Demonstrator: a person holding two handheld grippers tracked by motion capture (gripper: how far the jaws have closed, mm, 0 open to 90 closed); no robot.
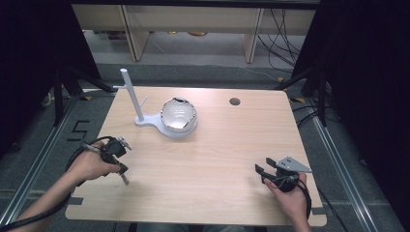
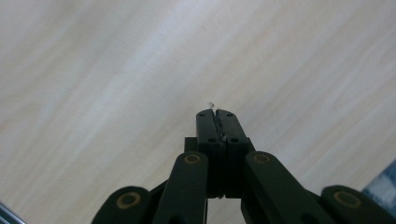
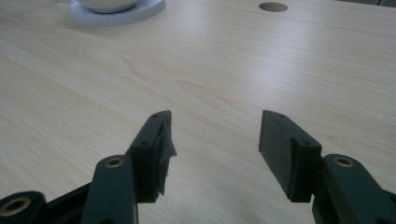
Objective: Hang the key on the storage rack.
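- Wooden surface (image 1: 217, 154) carries a shiny bowl (image 1: 178, 116) on a white stand (image 1: 145, 118) at 11 o'clock (near the far edge).
- Left hand-held gripper (image 1: 124, 179), 8 o'clock: jaws together, empty.
- Right hand-held gripper (image 1: 263, 165), 4 o'clock: jaws apart, empty.

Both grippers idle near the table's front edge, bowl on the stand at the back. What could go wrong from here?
1. The left gripper is shut and points down close to the table; pushing lower may jam its tips into the wood.
2. The bowl sits on a white stand with a thin upright post; reaching from the left might clip the post.
3. The right gripper is open; its left pad looks frayed, so grip may slip.
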